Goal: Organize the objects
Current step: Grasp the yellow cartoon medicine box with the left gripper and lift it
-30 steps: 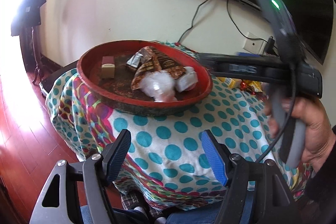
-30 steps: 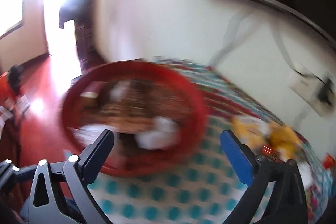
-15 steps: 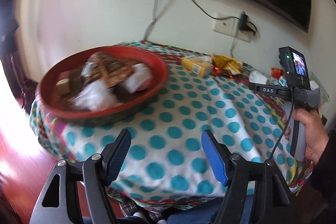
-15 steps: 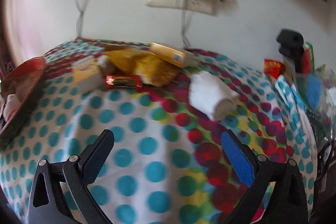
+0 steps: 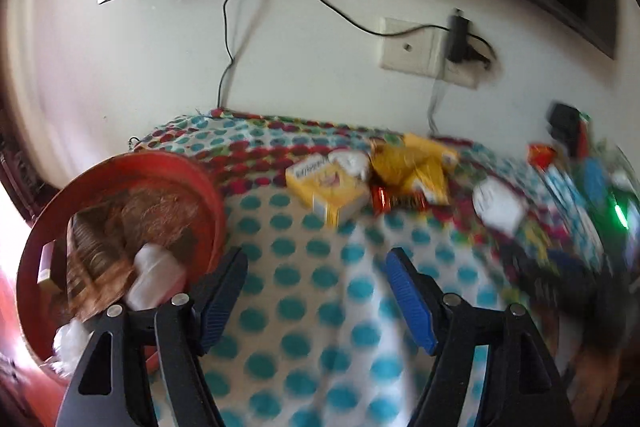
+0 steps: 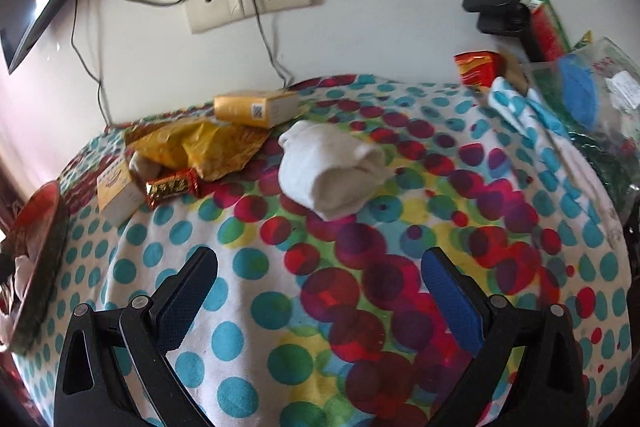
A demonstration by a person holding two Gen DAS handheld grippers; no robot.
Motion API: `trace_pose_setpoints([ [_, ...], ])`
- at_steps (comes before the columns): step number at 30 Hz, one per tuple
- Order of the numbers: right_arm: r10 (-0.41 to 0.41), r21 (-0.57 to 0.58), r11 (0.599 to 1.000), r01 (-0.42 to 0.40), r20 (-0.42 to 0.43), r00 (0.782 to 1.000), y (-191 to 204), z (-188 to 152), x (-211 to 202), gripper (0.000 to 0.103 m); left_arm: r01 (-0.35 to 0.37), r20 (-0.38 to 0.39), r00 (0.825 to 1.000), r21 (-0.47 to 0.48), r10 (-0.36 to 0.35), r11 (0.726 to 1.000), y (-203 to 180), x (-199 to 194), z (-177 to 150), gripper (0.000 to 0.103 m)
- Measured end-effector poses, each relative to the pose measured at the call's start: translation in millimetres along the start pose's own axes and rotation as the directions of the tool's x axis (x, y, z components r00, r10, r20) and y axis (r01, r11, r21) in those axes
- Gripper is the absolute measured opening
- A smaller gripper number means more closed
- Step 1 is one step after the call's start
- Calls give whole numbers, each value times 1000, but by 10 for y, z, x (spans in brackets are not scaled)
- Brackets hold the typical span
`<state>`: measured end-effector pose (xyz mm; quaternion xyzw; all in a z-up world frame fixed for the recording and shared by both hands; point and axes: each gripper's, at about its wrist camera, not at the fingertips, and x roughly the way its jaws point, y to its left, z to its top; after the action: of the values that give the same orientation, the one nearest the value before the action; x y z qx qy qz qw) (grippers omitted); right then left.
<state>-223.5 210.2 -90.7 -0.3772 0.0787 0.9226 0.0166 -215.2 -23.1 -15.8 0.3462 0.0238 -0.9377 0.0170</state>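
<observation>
Looks like we're between pickups: both the left gripper [image 5: 316, 291] and right gripper [image 6: 320, 295] gape empty, so next up is probably the white cloth [image 6: 332, 171] at 12 o'clock, headed for the red tray [image 5: 120, 163] at 9.

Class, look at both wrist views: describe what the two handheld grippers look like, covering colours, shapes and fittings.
Both look alike. The left gripper has a black frame of angled struts with triangular cut-outs and silver bolt heads at the joints. Its jaws carry long, flat blue pads with a fine ribbed texture. The right gripper has the same black struts, silver bolts and blue pads. No sleeve shows clearly.
</observation>
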Motion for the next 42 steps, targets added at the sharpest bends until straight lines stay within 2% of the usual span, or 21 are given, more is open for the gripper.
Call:
trace_pose_setpoints([
  [2,13,-1,1000,-13,-2,1000,-1,9,4,102,-42,17,999,-25,42,999,-113,149,140,74],
  [5,40,12,999,-40,-7,999,-32,10,17,102,-69,-9,998,-85,68,994,-277,451,291,74],
  [8,75,68,995,-74,-14,997,-129,-17,20,102,-91,-48,995,-119,86,989,-384,750,319,74],
  [11,85,153,985,-80,-28,996,-268,-47,51,102,-146,-74,988,-118,138,982,-457,1035,300,74],
  [13,97,185,979,-87,-45,994,-324,-52,97,103,-177,-107,981,-154,161,972,-429,1203,289,74],
  [19,113,168,980,-103,-50,992,-281,-60,110,103,-219,-190,966,-242,175,945,-268,1535,261,74],
  [22,114,167,980,-105,-50,992,-291,-62,110,103,-230,-208,961,-245,181,942,-238,1607,231,74],
  [24,115,163,981,-105,-52,992,-286,-60,112,103,-235,-201,961,-235,189,943,-240,1605,230,72],
  [25,114,161,981,-105,-53,992,-281,-60,113,103,-234,-196,962,-231,190,945,-233,1594,233,59],
  [26,115,159,982,-105,-54,992,-279,-57,115,103,-234,-192,962,-227,192,945,-236,1584,247,56],
  [30,114,157,982,-104,-56,992,-275,-57,119,103,-179,-185,972,-207,141,962,-220,1502,263,55],
  [36,112,154,983,-102,-57,992,-272,-56,120,103,-122,-127,986,-122,106,985,-172,1145,286,55],
  [38,107,150,984,-97,-59,993,-260,-57,119,103,-116,-93,990,-67,109,991,-166,957,278,55],
  [42,106,142,985,-96,-61,993,-248,-49,124,103,-115,-69,991,-20,113,993,-72,677,226,55],
])
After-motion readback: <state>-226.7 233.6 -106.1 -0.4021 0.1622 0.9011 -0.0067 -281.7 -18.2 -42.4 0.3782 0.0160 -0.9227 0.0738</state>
